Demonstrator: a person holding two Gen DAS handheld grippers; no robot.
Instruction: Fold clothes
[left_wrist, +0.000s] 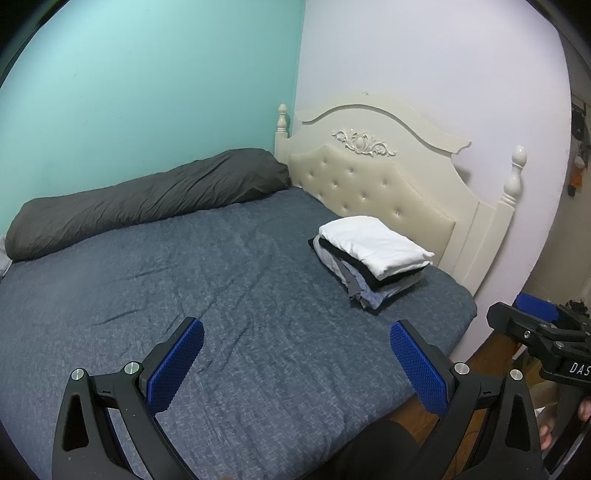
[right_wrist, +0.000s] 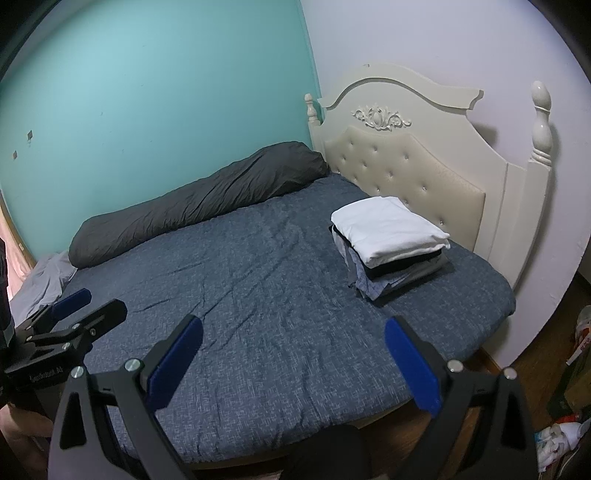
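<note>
Left claw (left_wrist: 297, 365): jaws spread wide apart, holding nothing, positioned above the near part of the bed (left_wrist: 192, 280). Its blue pads (left_wrist: 175, 369) face each other across an open gap.

Right claw (right_wrist: 293, 363): jaws likewise spread wide apart and holding nothing, above the near edge of the bed. In the left wrist view it appears at the right margin, beside the bed corner.

Stack of folded clothes (left_wrist: 369, 264): lies on the blue-grey bed cover, on the right side near the headboard (left_wrist: 373, 177), well apart from both claws. A white folded garment (right_wrist: 388, 229) lies on top; black, grey and light blue checked pieces lie beneath it.

A long dark grey pillow (left_wrist: 147, 199) lies along the teal wall (left_wrist: 147, 81) at the far side of the bed. A crumpled light grey cloth (right_wrist: 46, 280) lies at the pillow's left end.
</note>
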